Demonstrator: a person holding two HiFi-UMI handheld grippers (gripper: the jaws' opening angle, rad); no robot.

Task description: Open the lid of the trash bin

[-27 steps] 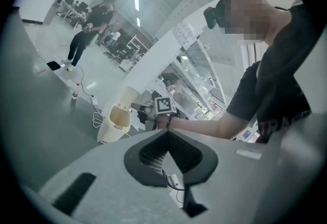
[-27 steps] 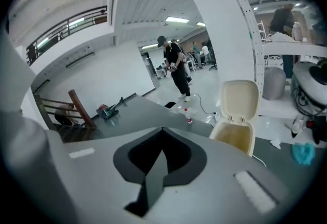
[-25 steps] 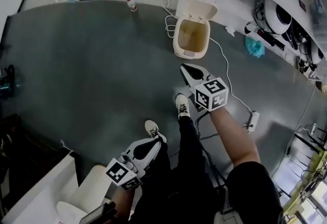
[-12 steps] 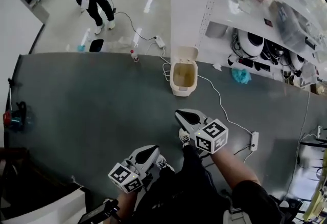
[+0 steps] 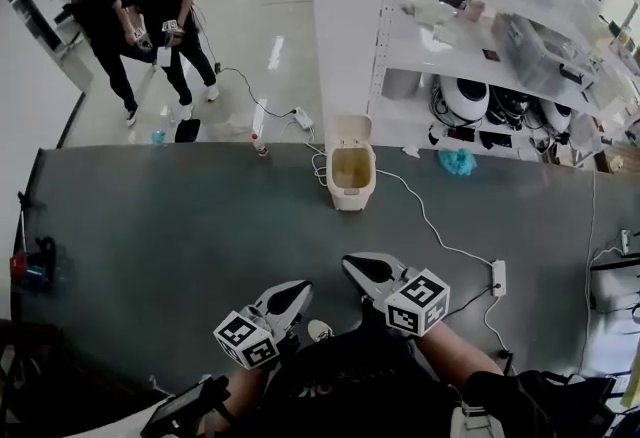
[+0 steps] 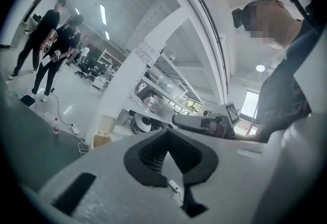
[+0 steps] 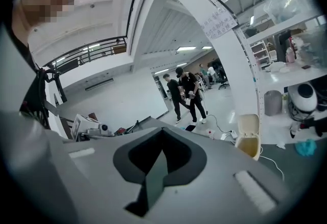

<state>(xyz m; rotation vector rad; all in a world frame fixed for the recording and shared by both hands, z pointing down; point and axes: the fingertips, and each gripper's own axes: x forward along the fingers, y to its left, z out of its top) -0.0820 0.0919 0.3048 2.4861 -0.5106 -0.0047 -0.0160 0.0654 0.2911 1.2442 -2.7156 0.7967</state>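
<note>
The cream trash bin (image 5: pixel 352 174) stands on the dark grey floor mat by the white shelving. Its lid (image 5: pixel 352 129) is tipped up and back, and the inside shows. The bin also appears small in the left gripper view (image 6: pixel 102 135) and in the right gripper view (image 7: pixel 249 142). My left gripper (image 5: pixel 298 290) is shut and holds nothing, close to my body. My right gripper (image 5: pixel 353 264) is also shut and empty, well short of the bin. Both point roughly level towards the bin. The right gripper (image 6: pixel 204 122) shows in the left gripper view.
Two people (image 5: pixel 150 16) stand at the back left. White shelves (image 5: pixel 480 76) with devices fill the back right. A cable runs from the bin to a power strip (image 5: pixel 498 278). A bottle (image 5: pixel 260 141) and a blue cloth (image 5: pixel 458 162) lie near the bin.
Both grippers have risen and drawn back from the bin, the right one more. The head view has tilted up, so the bin looks smaller and farther. The lid stays up.
</note>
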